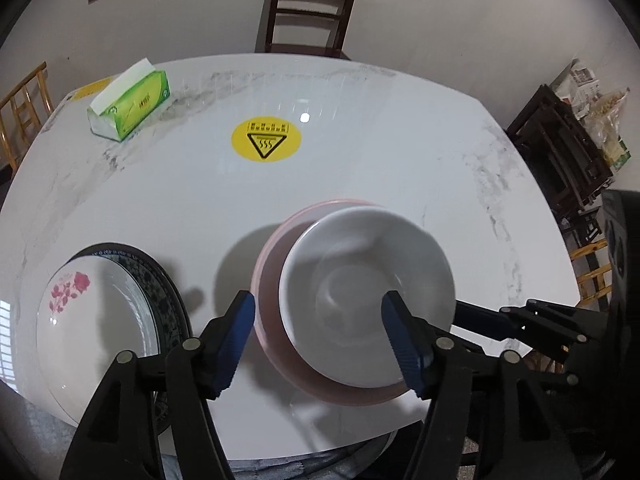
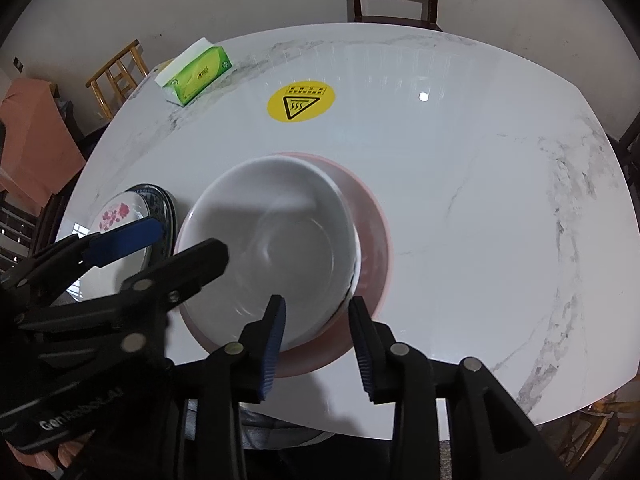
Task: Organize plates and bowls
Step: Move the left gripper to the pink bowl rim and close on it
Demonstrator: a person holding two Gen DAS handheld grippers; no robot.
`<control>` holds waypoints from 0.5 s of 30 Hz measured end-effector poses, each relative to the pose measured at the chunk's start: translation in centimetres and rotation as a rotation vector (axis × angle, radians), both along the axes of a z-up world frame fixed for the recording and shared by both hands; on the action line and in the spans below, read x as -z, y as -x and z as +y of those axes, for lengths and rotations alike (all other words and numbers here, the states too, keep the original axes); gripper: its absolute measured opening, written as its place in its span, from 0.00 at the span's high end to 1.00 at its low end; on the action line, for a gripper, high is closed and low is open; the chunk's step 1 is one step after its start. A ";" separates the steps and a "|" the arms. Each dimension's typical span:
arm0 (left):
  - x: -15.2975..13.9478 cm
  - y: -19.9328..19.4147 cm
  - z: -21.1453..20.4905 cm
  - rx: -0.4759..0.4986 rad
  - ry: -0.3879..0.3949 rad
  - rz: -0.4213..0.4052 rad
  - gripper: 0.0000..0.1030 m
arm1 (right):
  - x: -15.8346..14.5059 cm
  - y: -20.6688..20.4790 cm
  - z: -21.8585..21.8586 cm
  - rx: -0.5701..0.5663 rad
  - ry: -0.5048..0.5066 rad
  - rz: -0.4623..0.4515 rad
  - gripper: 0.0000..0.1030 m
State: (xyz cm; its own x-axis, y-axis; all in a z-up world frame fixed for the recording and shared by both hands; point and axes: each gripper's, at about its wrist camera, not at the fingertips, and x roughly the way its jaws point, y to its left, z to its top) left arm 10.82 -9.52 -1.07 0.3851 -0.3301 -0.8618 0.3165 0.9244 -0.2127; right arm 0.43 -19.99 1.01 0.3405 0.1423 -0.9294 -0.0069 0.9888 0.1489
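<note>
On the near half of the marble bench (image 1: 360,128), we've got a white bowl (image 1: 366,292) sitting inside a wider pink bowl (image 1: 272,264), pushed off-centre so the pink rim shows mostly on one side. Both grippers hang right over that nested pair, pointing steeply down.

Left gripper (image 1: 318,340) first: its jaws stand well apart, with nothing pinched between them. In its own view the left blue pad sits just outside the pink bowl's near-left wall, and the right pad hangs over the white bowl's near inner wall, so both near rims lie in the gap between the fingers. No pad can be seen pressing on either rim.

Right gripper (image 2: 318,346) now: jaws parted by a narrower gap, and the white bowl's near-right rim (image 2: 340,308) falls right in that gap. One pad hangs over the inside of the white bowl, the other over the pink rim outside it. Whether either pad actually touches the rim, I cannot tell; it doesn't look clamped.

Off to the left of the bowls, just beside them, a white plate with a pink flower (image 1: 100,312) lies on top of a dark blue patterned plate (image 1: 160,284), near the bench edge.

Further back, a round yellow warning sticker (image 1: 266,136) sits mid-bench, and a green tissue box (image 1: 130,104) rests near the far-left corner. A dark wooden chair (image 1: 308,8) stands beyond the far edge.
</note>
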 end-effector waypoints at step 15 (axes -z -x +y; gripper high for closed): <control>-2.1 0.1 5.7 -0.144 0.083 -0.020 0.27 | -2.4 1.3 -4.1 0.063 -0.167 -0.059 0.52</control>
State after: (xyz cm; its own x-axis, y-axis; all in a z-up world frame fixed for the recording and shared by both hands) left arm 10.77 -3.79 1.00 0.4502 -0.3397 -0.8258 0.1865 0.9402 -0.2851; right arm -0.86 -24.04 3.41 0.4070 0.2697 -0.8727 0.0407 0.9491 0.3122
